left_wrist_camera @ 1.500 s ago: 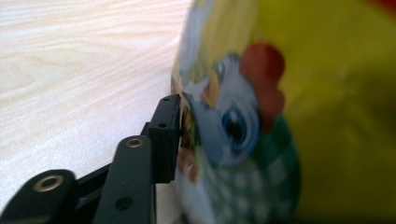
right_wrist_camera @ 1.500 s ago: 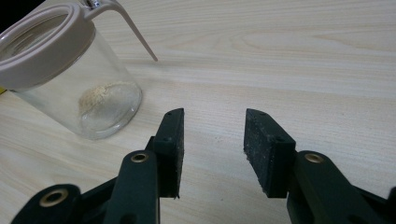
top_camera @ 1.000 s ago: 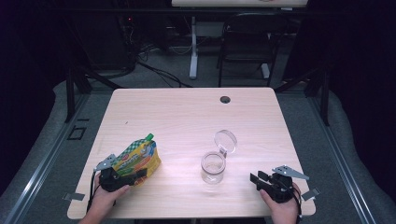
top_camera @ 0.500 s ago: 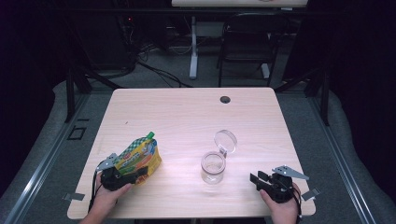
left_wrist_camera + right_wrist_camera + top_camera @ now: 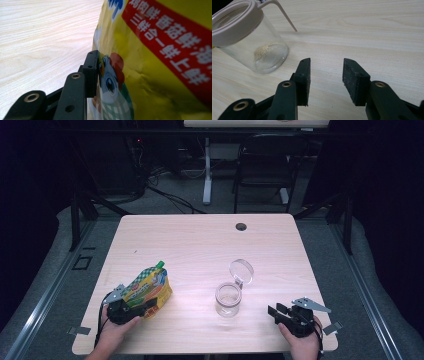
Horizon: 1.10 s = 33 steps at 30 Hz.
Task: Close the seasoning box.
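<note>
Left gripper [image 5: 134,309] just closing its jaws around the yellow pouch [image 5: 148,287], one pad touching the foil. Right gripper [image 5: 326,78] agape and empty, near the lidded jar [image 5: 249,37]

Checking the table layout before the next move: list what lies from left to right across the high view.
Left tongs with their jaws just closing around the yellow pouch → glass jar with its flip lid open → right tongs, jaws apart with nothing between them, all on the wooden table.
</note>
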Motion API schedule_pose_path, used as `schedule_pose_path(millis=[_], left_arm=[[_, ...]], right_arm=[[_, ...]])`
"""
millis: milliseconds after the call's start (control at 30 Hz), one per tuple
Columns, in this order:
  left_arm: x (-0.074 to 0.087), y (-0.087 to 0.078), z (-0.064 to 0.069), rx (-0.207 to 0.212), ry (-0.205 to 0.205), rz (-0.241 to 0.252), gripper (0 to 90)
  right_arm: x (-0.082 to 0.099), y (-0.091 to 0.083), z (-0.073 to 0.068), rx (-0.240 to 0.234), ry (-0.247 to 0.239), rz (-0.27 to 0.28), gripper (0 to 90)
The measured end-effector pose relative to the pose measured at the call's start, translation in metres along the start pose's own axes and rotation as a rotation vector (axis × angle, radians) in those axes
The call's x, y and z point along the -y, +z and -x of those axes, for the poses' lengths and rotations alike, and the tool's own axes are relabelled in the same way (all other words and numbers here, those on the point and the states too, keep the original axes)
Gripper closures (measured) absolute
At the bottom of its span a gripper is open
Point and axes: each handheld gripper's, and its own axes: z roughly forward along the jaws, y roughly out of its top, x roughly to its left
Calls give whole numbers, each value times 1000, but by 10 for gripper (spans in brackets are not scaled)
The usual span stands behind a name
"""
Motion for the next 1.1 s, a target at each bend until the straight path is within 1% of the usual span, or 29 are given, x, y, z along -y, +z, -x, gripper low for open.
schedule_pose_path(millis=[100,133,167,233,267,333,367,433,467,500,533,567,600,633,667,800,900,1033,1100], left_arm=[[0,-2,-2,-3,-14,7,628],[0,-3,-2,-4,-20,21,628],[-1,-4,-2,-2,-20,15,629],[-2,-6,-2,-4,-17,17,629],[-2,-6,-1,-8,-15,26,629],[-3,-8,1,-3,-10,25,630],[-3,-8,2,-2,1,28,630],[-5,-9,5,-3,13,17,629],[-5,-9,5,-3,13,17,630],[-5,-9,6,-7,27,23,629],[-6,-10,7,-5,36,15,630],[-7,-11,9,-6,48,22,630],[-8,-11,11,-4,50,27,630],[-9,-11,11,-7,61,26,630],[-11,-12,12,-11,68,19,630],[-16,-12,16,-30,92,27,630],[-20,-12,18,-69,125,9,630],[-28,-8,21,-76,144,17,630],[-33,-6,24,-82,156,8,630]], right_arm=[[0,0,0,0,-5,-4,584],[0,0,0,-1,-3,-1,584],[0,0,0,0,-2,0,584],[0,0,0,3,-4,-4,584],[0,0,0,3,-5,-4,584],[0,-1,0,3,-2,-1,584],[-1,-1,0,4,-3,-1,584],[-1,-1,0,3,-3,2,584],[-1,-1,0,1,-2,4,584],[-1,-1,0,1,-3,4,584],[-1,-1,0,0,-4,5,584],[-1,-1,0,0,-4,5,584],[-1,-1,0,-1,-4,4,584],[-2,-1,0,1,-7,1,584],[-2,-1,0,-2,-9,0,584],[-2,-1,0,-10,-12,6,584],[-3,-1,0,-14,-10,9,584],[-4,-1,1,-16,-11,6,584],[-4,0,1,-22,-12,6,584]])
